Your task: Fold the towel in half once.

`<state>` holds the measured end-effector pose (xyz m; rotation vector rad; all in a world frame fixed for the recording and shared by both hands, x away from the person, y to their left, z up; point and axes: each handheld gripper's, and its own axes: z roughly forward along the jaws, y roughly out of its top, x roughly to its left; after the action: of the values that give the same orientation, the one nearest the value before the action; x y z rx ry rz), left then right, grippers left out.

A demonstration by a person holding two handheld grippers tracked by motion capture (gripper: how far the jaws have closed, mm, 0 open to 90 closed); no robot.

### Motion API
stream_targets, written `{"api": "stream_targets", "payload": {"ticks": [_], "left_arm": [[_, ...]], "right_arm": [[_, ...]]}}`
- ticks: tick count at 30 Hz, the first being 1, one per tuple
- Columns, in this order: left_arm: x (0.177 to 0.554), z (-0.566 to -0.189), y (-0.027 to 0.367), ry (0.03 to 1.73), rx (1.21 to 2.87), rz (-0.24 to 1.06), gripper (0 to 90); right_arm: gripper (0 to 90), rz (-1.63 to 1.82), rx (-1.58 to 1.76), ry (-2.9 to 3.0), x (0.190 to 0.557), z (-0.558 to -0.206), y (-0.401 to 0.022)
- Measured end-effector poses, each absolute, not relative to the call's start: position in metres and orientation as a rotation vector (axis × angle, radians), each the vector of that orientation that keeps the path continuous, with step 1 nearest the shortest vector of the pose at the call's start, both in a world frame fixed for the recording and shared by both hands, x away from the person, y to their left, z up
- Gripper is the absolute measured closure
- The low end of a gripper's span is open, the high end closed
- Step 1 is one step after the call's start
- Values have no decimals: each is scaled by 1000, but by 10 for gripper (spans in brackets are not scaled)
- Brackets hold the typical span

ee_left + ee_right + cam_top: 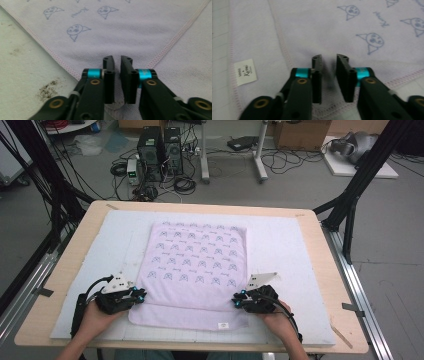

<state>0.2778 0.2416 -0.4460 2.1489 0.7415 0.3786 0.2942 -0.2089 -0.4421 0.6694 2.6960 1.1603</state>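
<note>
Cloth: we see a pale lilac towel (192, 270) with a printed cat-face pattern lying flat on the white mat (280, 245), its near strip folded over toward the person.
Left tongs: the left gripper (140, 295) sits at the towel's near-left fold corner; in the left gripper view its jaws stand nearly together, a narrow slit between them, with the stitched hem (62, 63) running off to the jaws' left.
Left grip: we read a small ridge of towel cloth pinched between the pads; the contact itself is partly hidden by the jaws, so we mark this as probable.
Right tongs: the right gripper (236, 301) sits at the towel's near-right fold corner; jaws close together, the gap a little wider than on the left.
Right grip: cloth lies under and between the pads (343, 75); we cannot tell from this view whether they press on it.
Label: a white sewn tag (245, 72) lies left of the right jaws, on the folded strip.
Stain: a dark smudge (48, 88) on the mat, just left of the left jaws.
Hands: both hands come in from the near table edge, well apart, one at each side of the towel.
Table: wooden table (80, 235) under the mat.
</note>
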Motion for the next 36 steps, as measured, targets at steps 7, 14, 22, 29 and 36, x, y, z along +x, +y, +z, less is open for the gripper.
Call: {"api": "stream_targets", "payload": {"ticks": [7, 14, 22, 29, 36], "left_arm": [[279, -438, 242, 731, 2156, 376, 878], [270, -416, 249, 718, 2107, 390, 878], [241, -406, 255, 689, 2083, 392, 878], [227, -418, 260, 706, 2083, 332, 687], [229, -436, 254, 695, 2145, 301, 681]], "right_arm": [[877, 1152, 652, 2741, 299, -436, -209], [878, 1262, 650, 2668, 295, -410, -220], [878, 1318, 581, 2653, 274, -387, -222], [772, 1295, 584, 2754, 255, -404, -225], [685, 1288, 596, 2801, 255, -428, -214]]}}
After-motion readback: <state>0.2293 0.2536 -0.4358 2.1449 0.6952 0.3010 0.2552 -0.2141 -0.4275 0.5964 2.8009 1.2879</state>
